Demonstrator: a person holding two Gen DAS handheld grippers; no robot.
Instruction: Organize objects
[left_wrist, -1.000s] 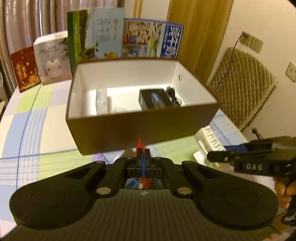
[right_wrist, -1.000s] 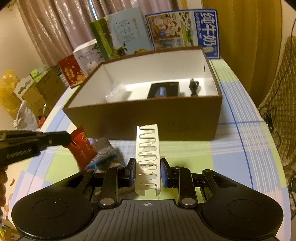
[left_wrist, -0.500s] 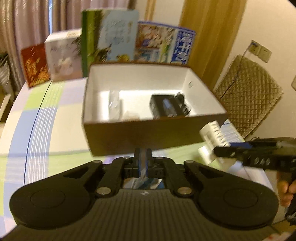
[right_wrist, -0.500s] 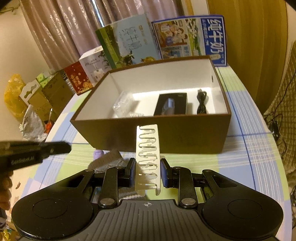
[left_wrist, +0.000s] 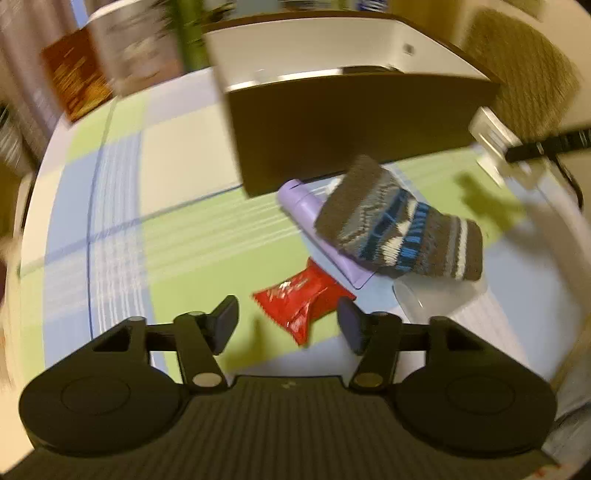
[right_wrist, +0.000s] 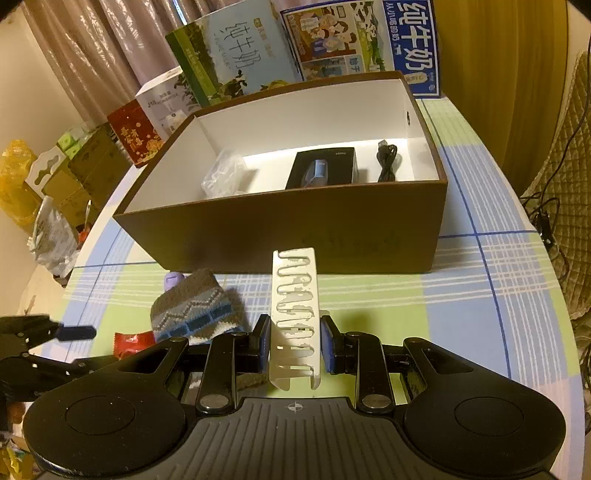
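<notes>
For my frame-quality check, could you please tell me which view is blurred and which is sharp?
Left wrist view: motion-smeared, box and background cartons streaked, red packet soft. Right wrist view: sharp, carton print legible, box edges bowed by fisheye.

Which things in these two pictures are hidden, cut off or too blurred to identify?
- Left wrist view: the boxes behind the brown box are motion-blurred, their print unreadable.
- Left wrist view: the purple item is partly covered by the knitted sock; what it is stays unclear.
- Right wrist view: the red packet is mostly hidden behind the right gripper.
- Right wrist view: the clear bag in the box; contents too small.
</notes>
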